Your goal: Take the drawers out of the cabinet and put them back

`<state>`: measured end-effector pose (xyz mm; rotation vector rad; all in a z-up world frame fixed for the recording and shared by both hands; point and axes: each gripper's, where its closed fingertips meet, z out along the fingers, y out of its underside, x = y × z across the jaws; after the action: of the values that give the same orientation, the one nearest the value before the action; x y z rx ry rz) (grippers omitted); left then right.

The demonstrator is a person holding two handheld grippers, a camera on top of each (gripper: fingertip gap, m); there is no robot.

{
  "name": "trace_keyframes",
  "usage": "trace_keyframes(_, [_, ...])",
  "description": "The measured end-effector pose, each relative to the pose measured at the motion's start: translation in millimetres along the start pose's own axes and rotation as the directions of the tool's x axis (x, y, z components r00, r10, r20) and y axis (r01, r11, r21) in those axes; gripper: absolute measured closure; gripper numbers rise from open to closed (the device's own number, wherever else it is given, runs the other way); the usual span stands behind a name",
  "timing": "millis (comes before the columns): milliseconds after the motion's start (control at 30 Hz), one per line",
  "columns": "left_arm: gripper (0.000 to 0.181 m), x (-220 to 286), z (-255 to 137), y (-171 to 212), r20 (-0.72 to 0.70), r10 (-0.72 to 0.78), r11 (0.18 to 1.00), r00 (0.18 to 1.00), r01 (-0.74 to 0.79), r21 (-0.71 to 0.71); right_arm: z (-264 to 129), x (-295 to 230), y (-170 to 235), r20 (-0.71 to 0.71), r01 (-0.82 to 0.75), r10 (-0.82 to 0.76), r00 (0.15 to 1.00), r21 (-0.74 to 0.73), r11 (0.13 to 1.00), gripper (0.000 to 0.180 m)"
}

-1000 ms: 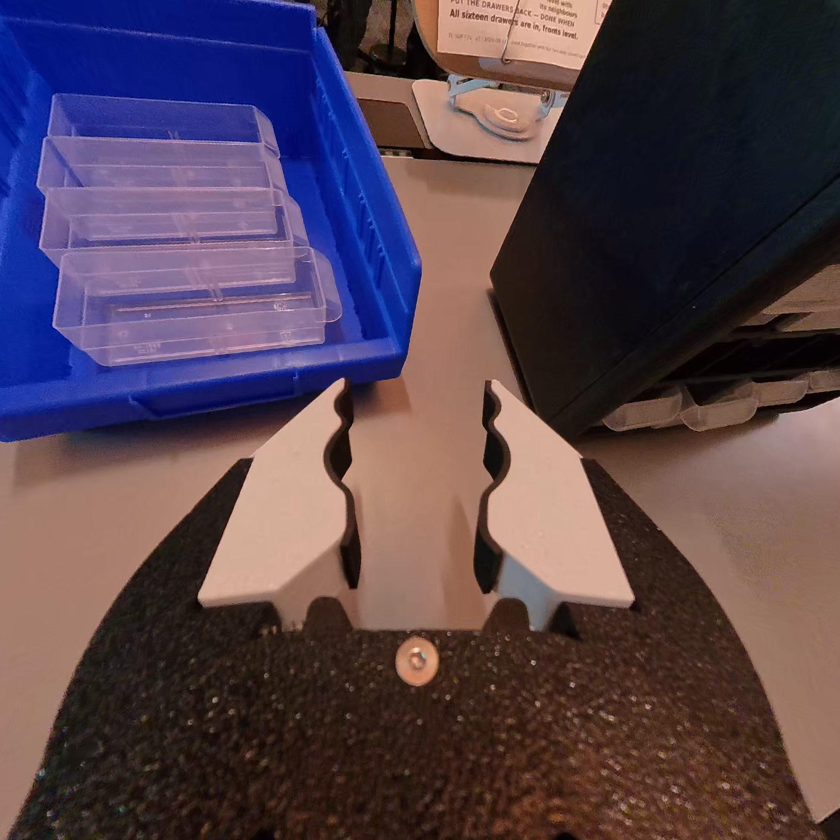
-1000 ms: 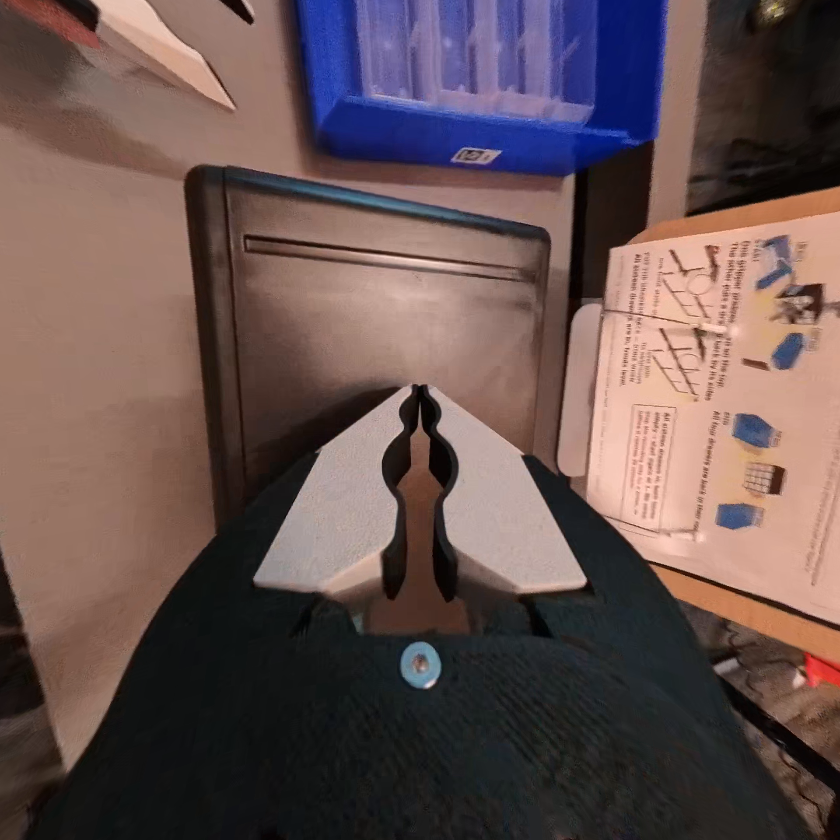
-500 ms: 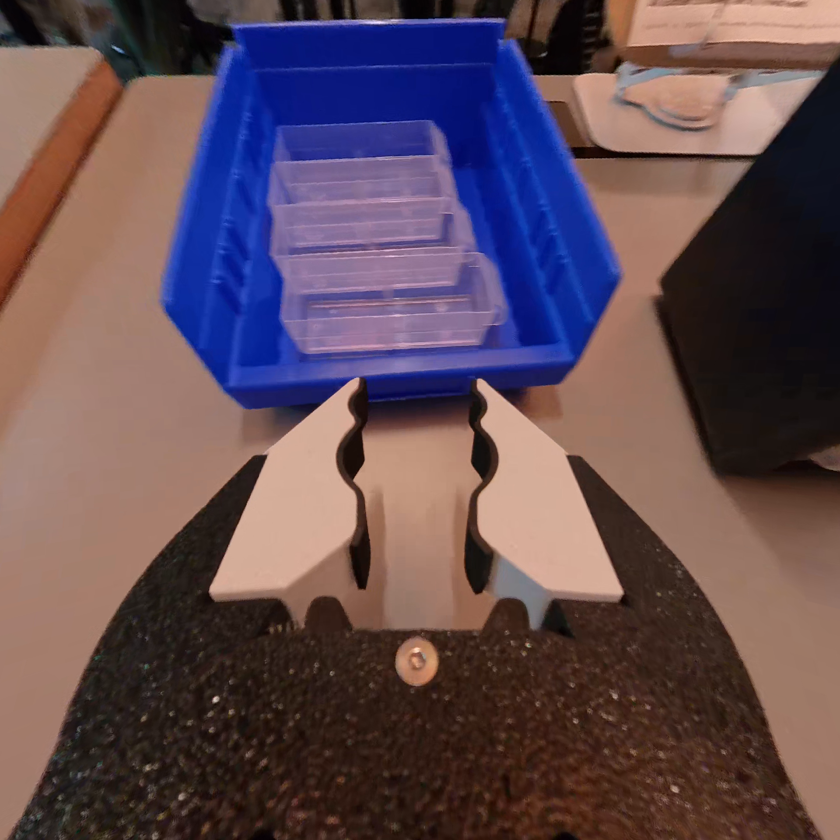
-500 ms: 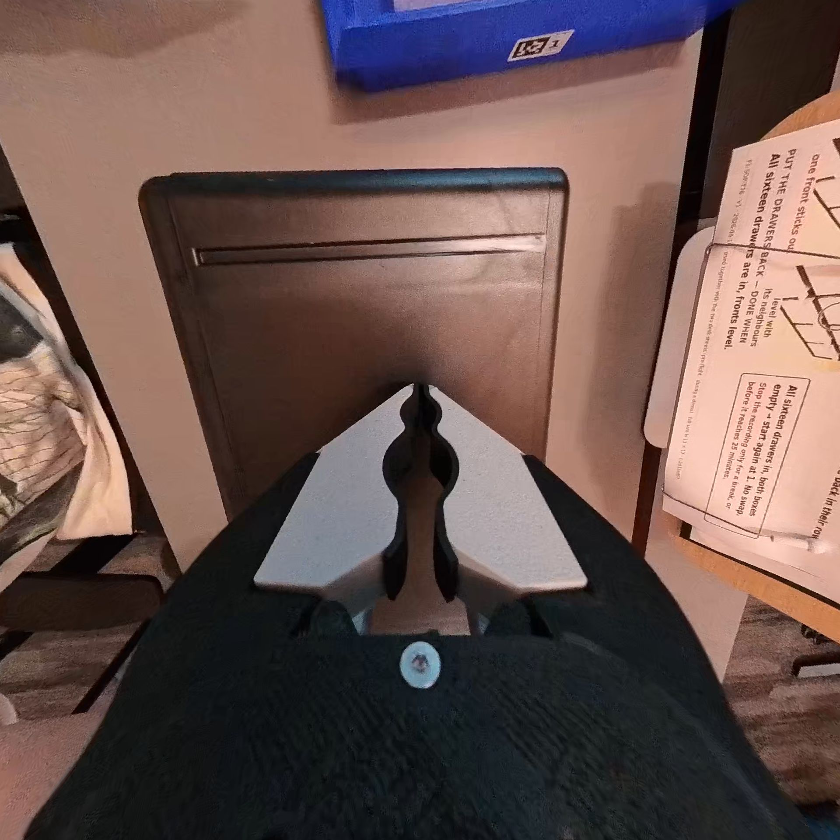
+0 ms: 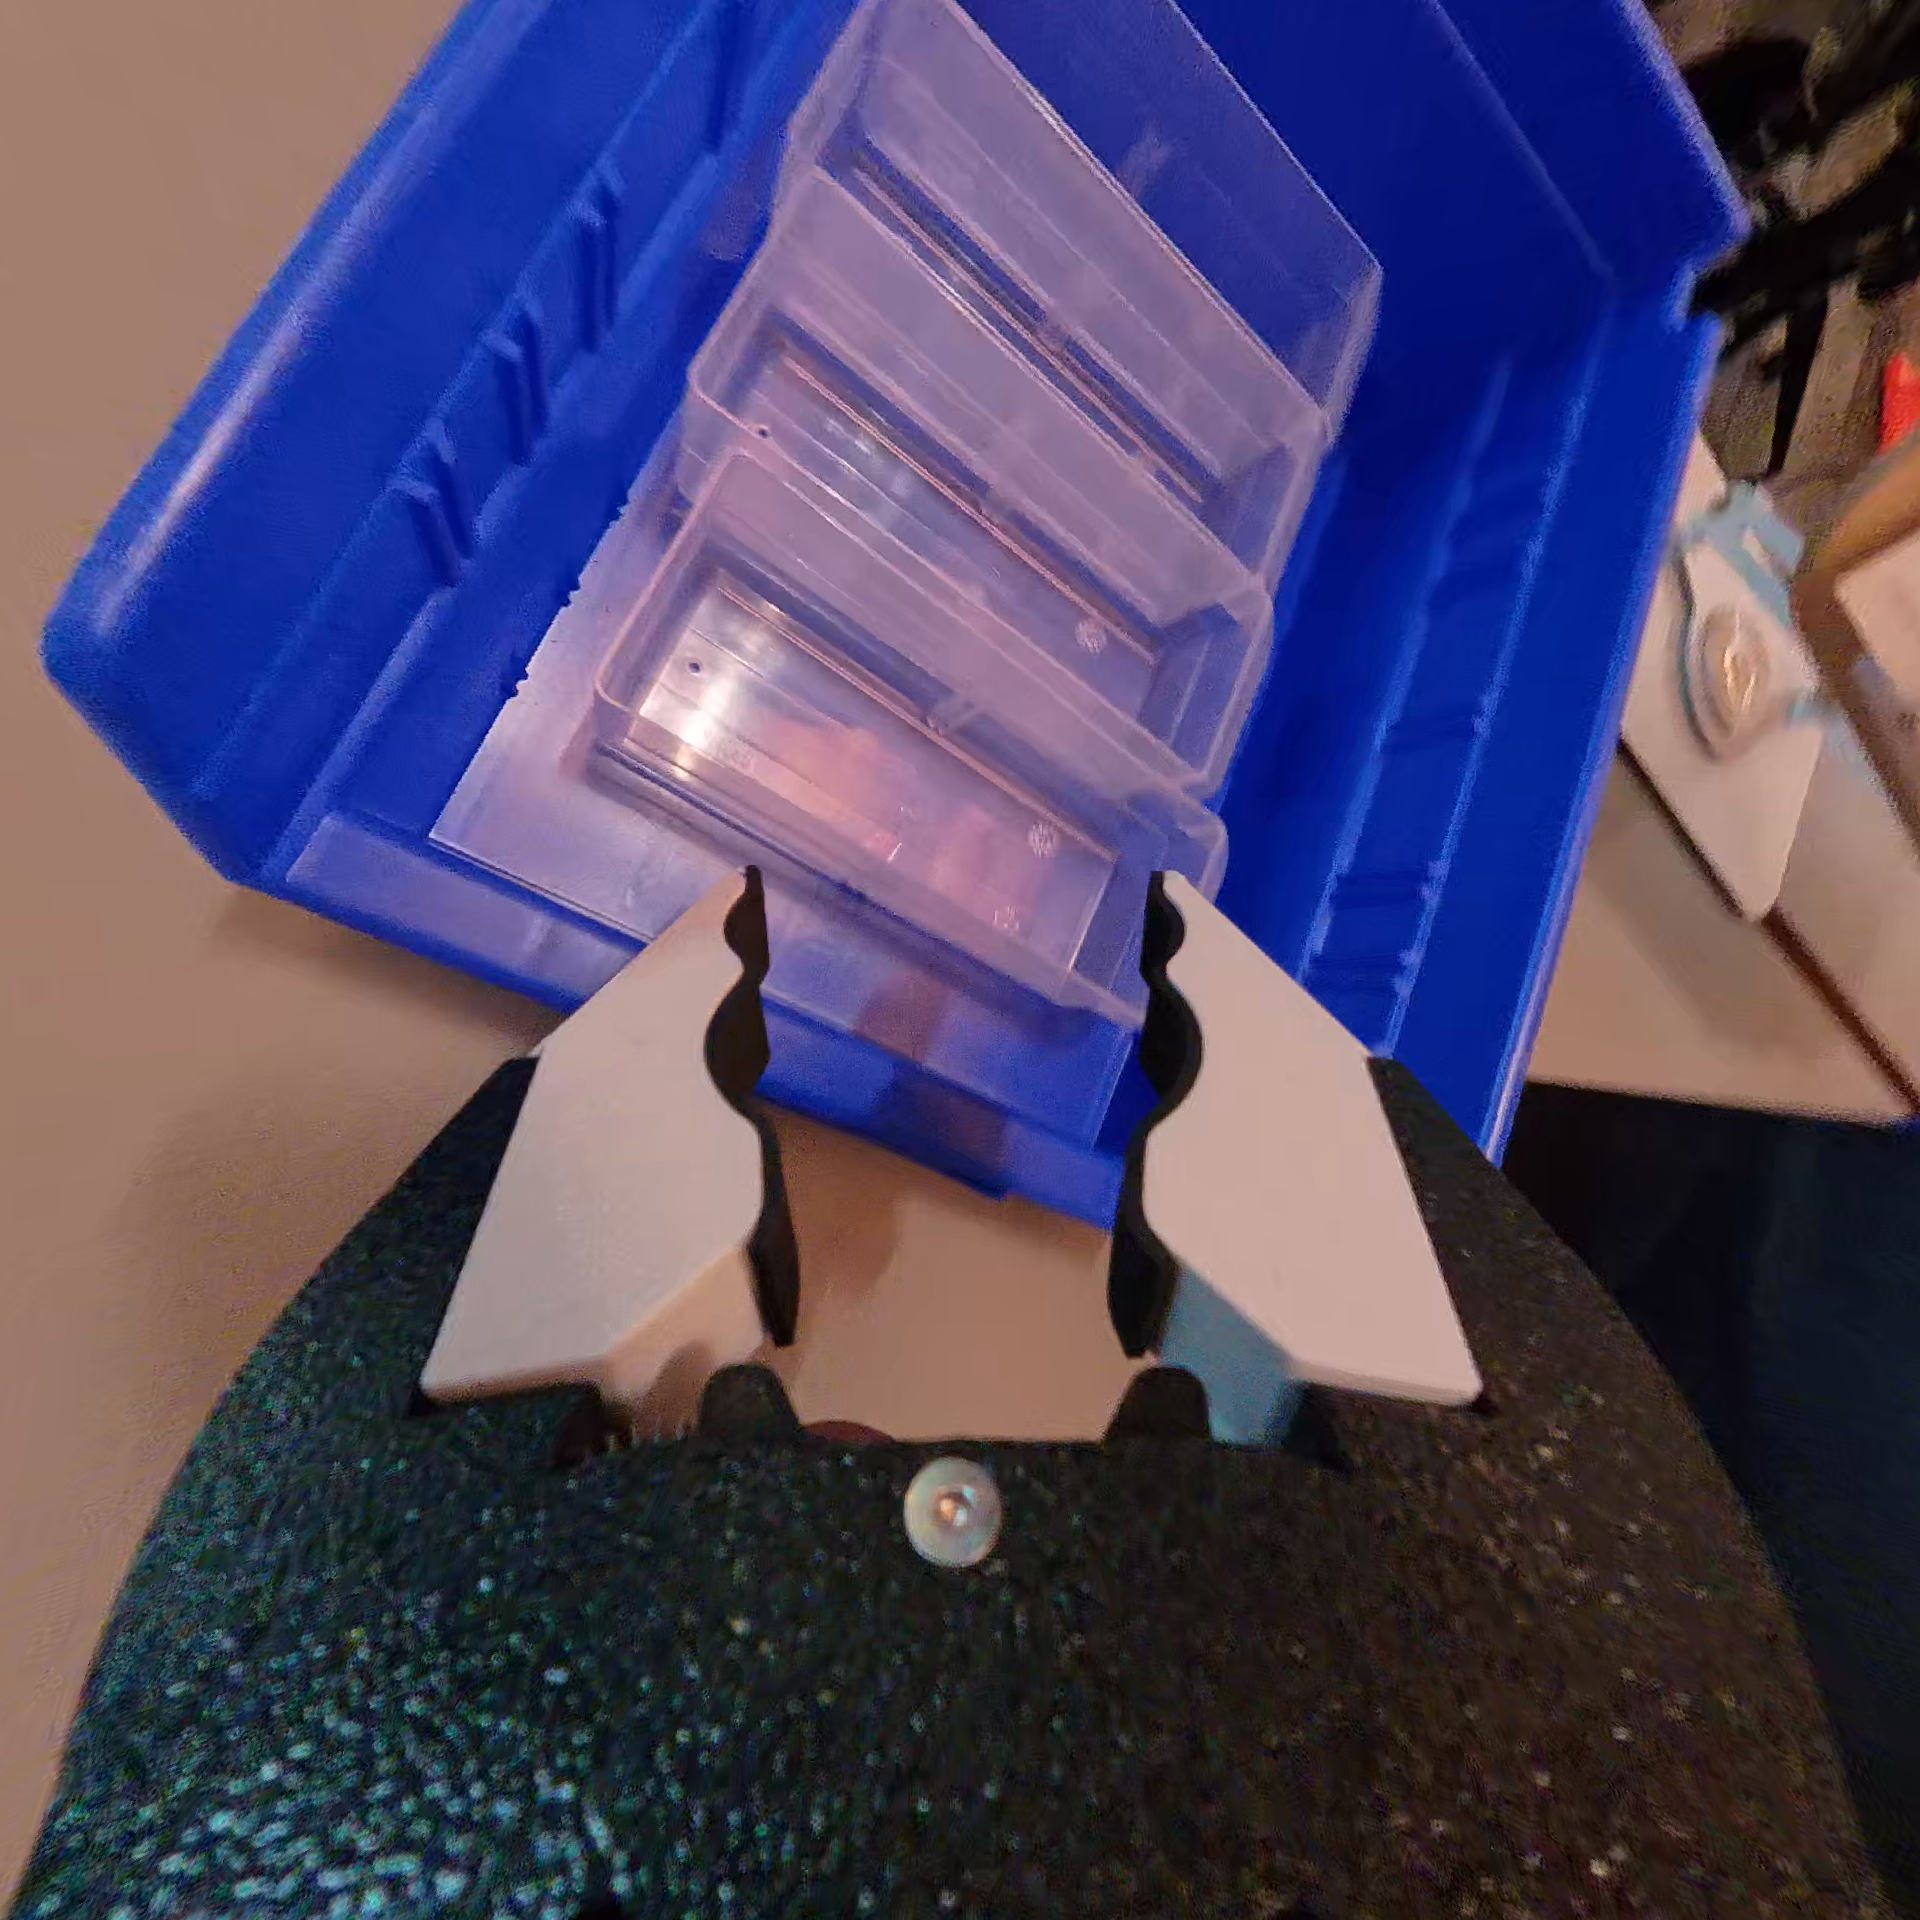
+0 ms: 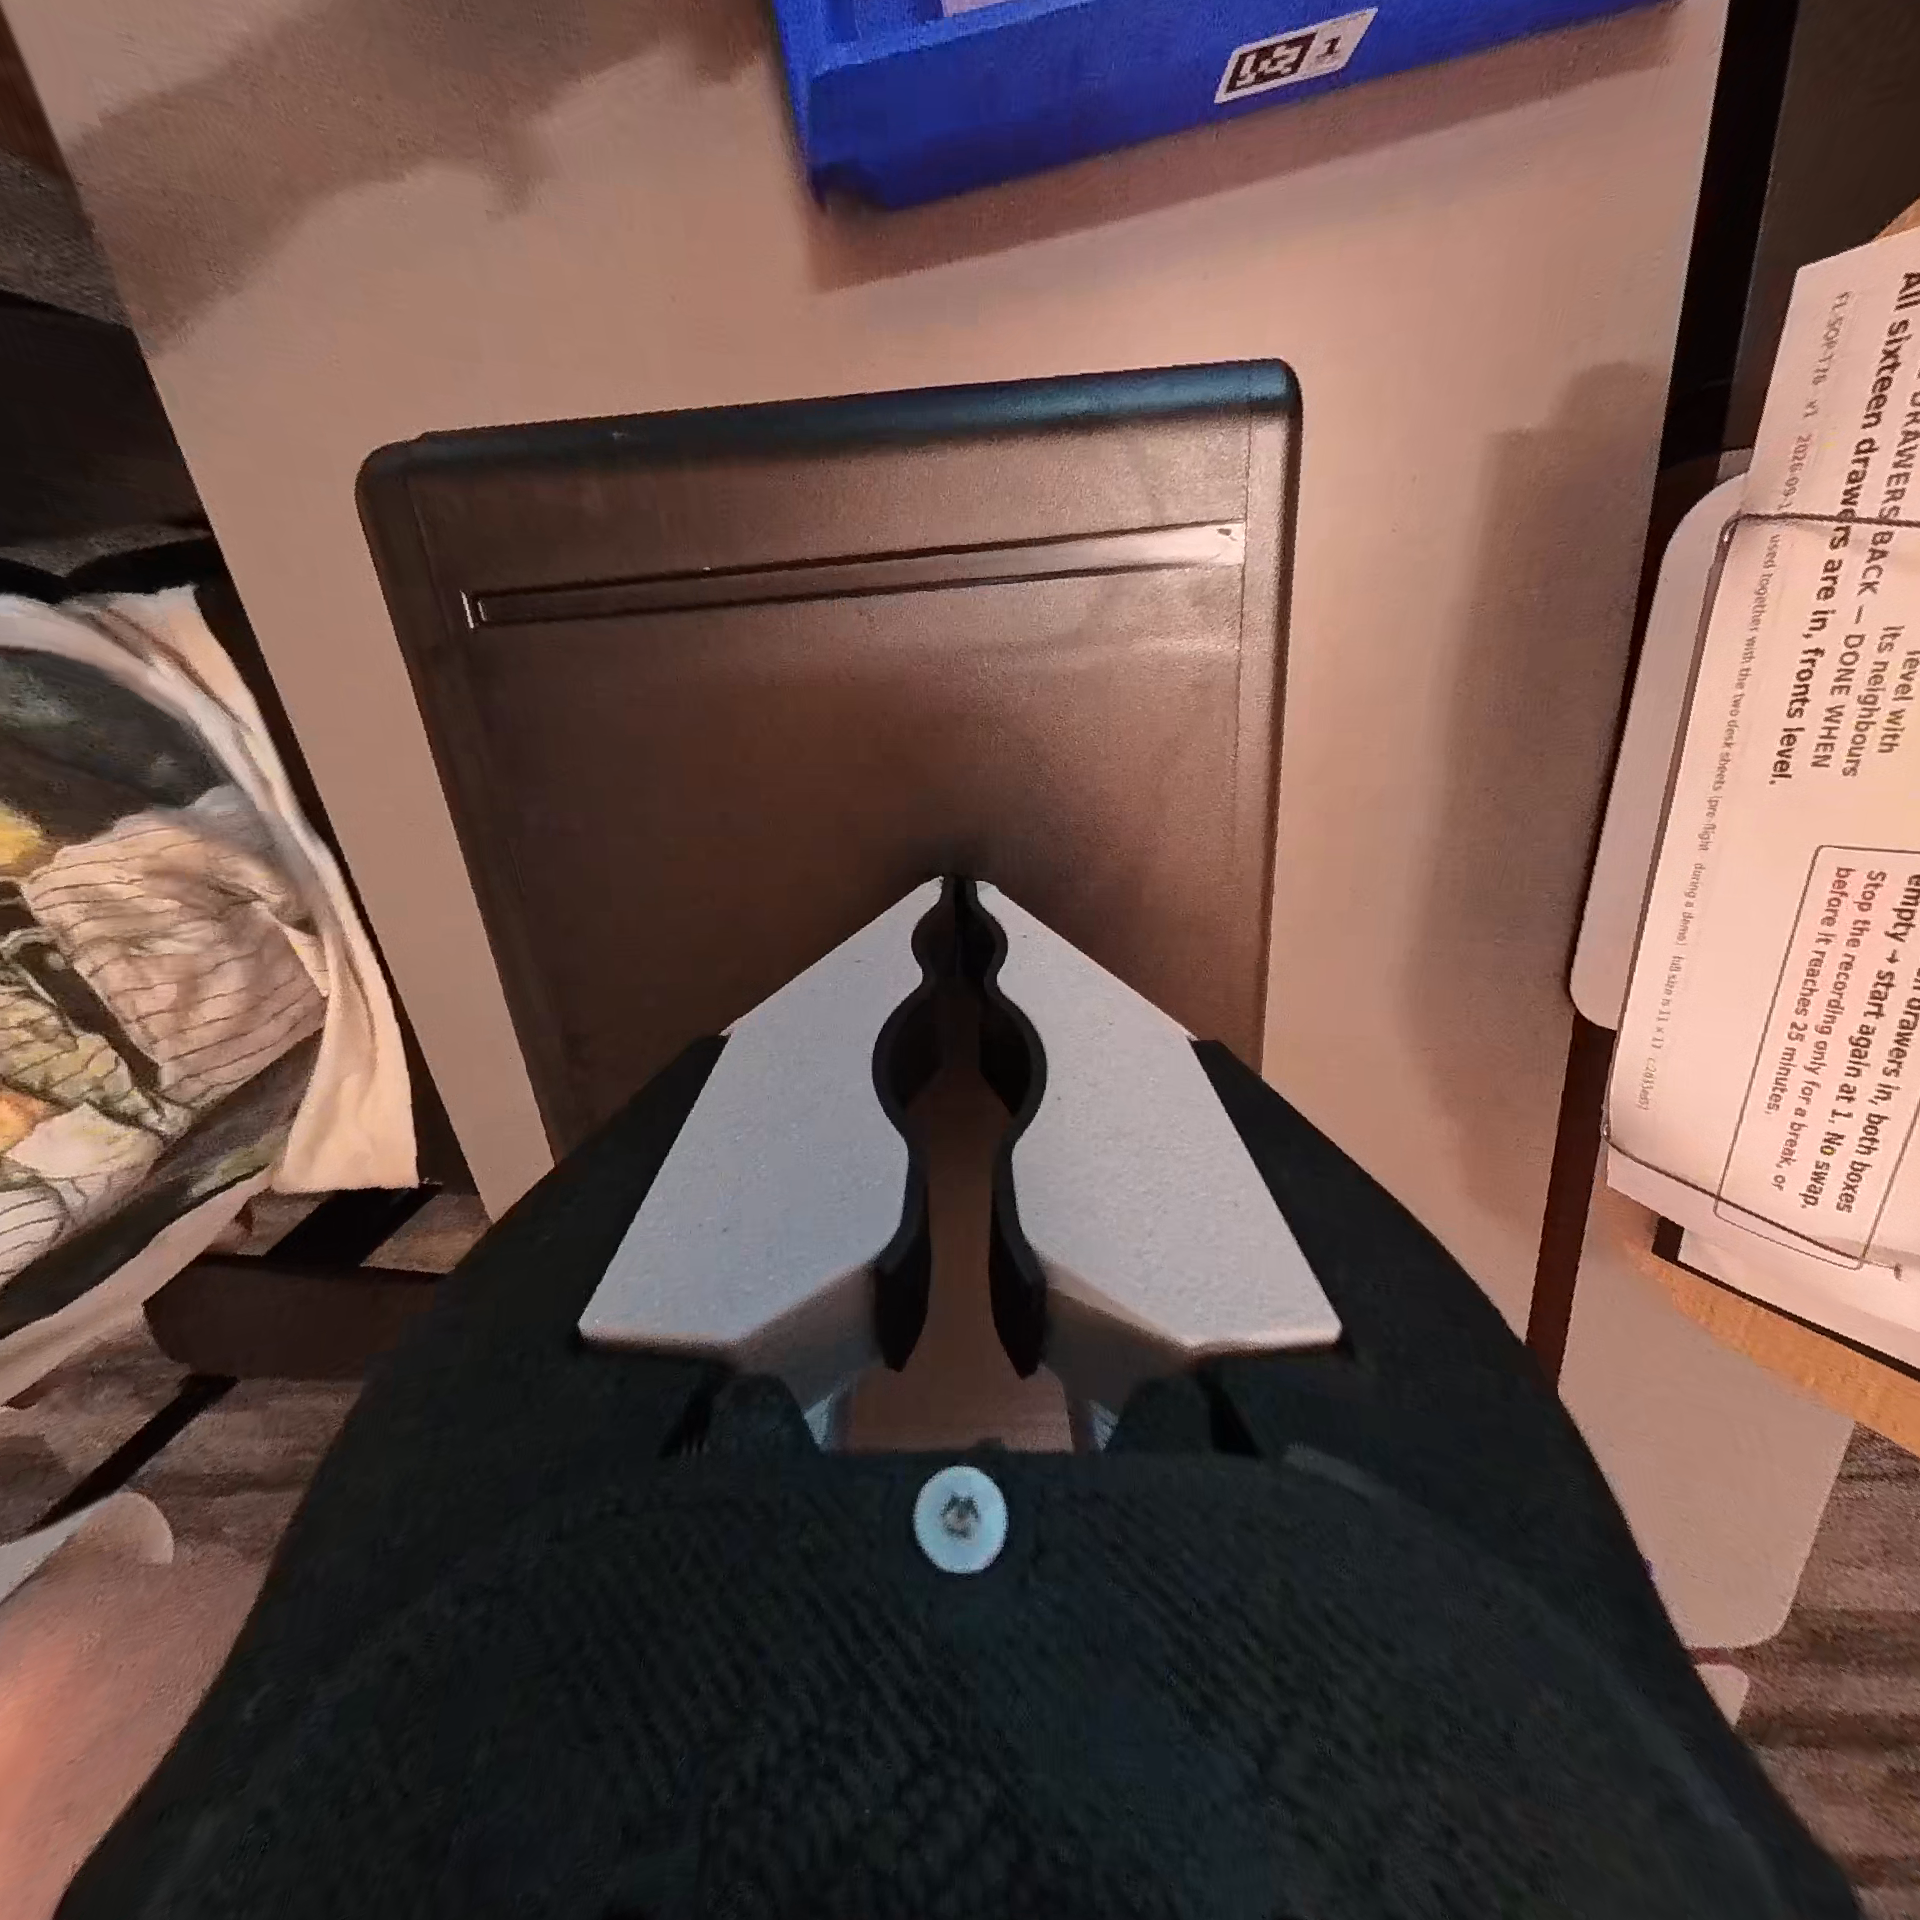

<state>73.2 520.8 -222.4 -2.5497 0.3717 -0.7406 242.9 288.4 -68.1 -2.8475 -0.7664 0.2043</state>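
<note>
Clear drawers [image 5: 935, 582] lie stacked in the blue bin [image 5: 1455, 790] on the tan table [image 5: 208, 1091].
The left gripper [image 5: 948, 894] hovers spread wide and empty at the bin's near rim; the right gripper [image 6: 954, 883], fingertips pressed together holding nothing, points down at the black cabinet [image 6: 831, 665].

Clear plastic drawers [image 5: 997, 582] lie empty and open side up, in an overlapping row inside the blue bin [image 5: 1455, 831] on the table. The black cabinet [image 6: 831, 665], seen from above, stands just in front of that bin
</note>
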Motion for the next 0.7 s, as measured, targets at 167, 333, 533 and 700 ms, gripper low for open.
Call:
trace_keyframes(167, [0.114,-3.6,17.6,-0.5,0.071,-0.131,0.985,0.989,0.138,-0.104,0.5,0.1,0.2,-0.021,0.029,-0.030,0.999,-0.056,0.998,0.180])
trace_keyframes(333, [0.129,-16.0,27.8,7.1,0.241,-0.169,0.961,0.956,0.214,-0.174,0.9,-0.3,0.4,-0.053,0.065,-0.073,0.996,-0.137,0.988,0.180])
trace_keyframes(533, [0.123,-17.1,36.4,12.3,0.402,-0.132,0.953,0.906,0.228,-0.201,1.2,-0.3,0.4,-0.065,0.067,-0.078,0.995,-0.160,0.985,0.180])
trace_keyframes(700, [0.142,-19.5,36.1,16.7,0.493,-0.115,0.951,0.862,0.238,-0.196,1.1,-0.5,0.3,-0.080,0.069,-0.081,0.993,-0.137,0.988,0.180])
